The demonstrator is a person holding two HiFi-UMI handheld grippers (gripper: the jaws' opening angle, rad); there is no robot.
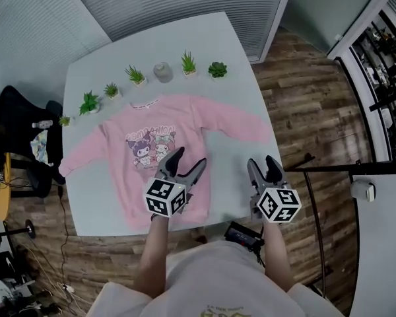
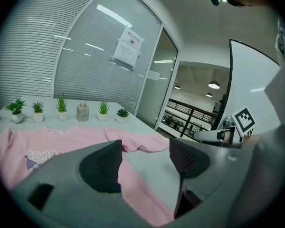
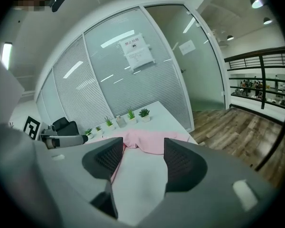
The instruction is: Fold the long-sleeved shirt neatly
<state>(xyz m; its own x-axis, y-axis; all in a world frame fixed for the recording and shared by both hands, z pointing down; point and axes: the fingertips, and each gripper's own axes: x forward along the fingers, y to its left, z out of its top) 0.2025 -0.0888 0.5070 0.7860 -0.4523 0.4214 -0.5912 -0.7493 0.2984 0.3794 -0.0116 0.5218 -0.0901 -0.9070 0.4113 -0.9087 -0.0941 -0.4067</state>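
Spanning a white table [image 1: 211,38] on wood flooring [image 1: 303,91], the pink shirt [image 1: 165,124] lies flat; left tool [image 1: 188,158] and right tool [image 1: 262,161] gape empty.

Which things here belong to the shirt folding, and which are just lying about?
Job: pink shirt, spread flat on the table; left gripper and right gripper, both open, holding nothing.
Lying about: small potted plants, grey bottle, black chair beside the table.
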